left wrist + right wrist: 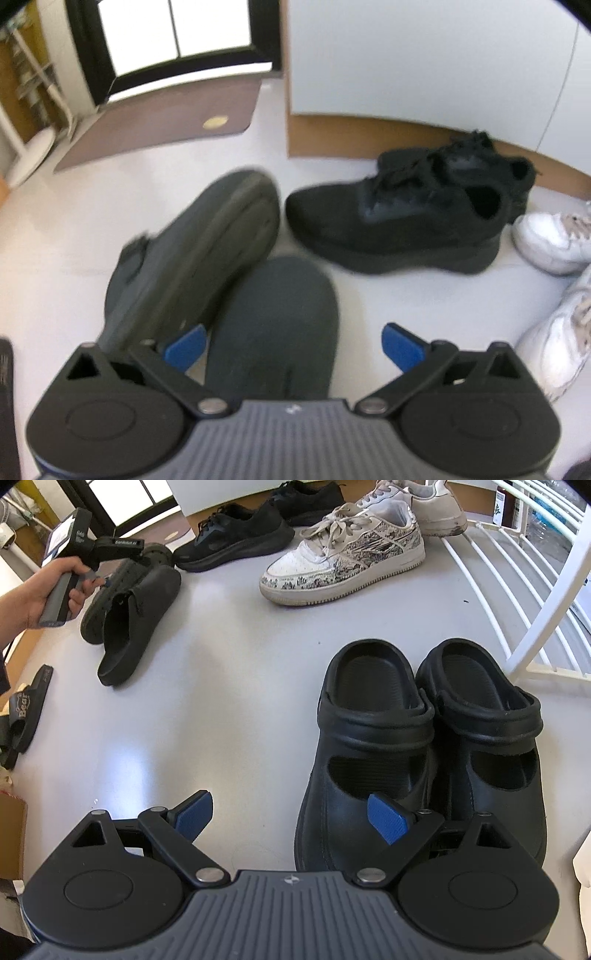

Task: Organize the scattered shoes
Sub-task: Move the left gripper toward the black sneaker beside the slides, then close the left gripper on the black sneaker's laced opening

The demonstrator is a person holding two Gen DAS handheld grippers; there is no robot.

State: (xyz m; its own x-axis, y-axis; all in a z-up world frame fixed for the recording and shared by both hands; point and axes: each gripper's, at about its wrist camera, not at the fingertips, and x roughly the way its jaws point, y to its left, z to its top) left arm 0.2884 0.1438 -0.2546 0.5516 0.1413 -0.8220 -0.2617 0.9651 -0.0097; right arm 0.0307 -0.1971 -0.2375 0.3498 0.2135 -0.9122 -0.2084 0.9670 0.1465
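Jaws wide on both grippers, nothing held: the left gripper (291, 349) hangs over a grey slipper (275, 325) whose toe lies between its blue pads, neither pad touching it, while the right gripper (291, 821) stands over bare floor (192, 701) with a pair of black clogs (424, 746) just to its right, one pad in front of the nearer clog's toe.

Just left of the left jaws, a second grey slipper (192, 258) is tipped on its side, sole showing, leaning against the first. Beyond them a pair of black sneakers (402, 218) sits by a cabinet (406, 74), with white sneakers (554, 280) to the right. A hand (48, 590) carries the left gripper in the right wrist view.

Slippers look light and soft, likely to squash under a hard pinch; a hold across the upper's edge at the opening, or across the sole's width, should serve. Clogs appear rubbery, stiffer and smooth, so the heel strap or side wall seems the surest purchase. Sneakers would be heavier, best taken at the heel collar.

No box or rack here visibly holds shoes; a white wire rack (517, 572) beyond the clogs shows bare rails.
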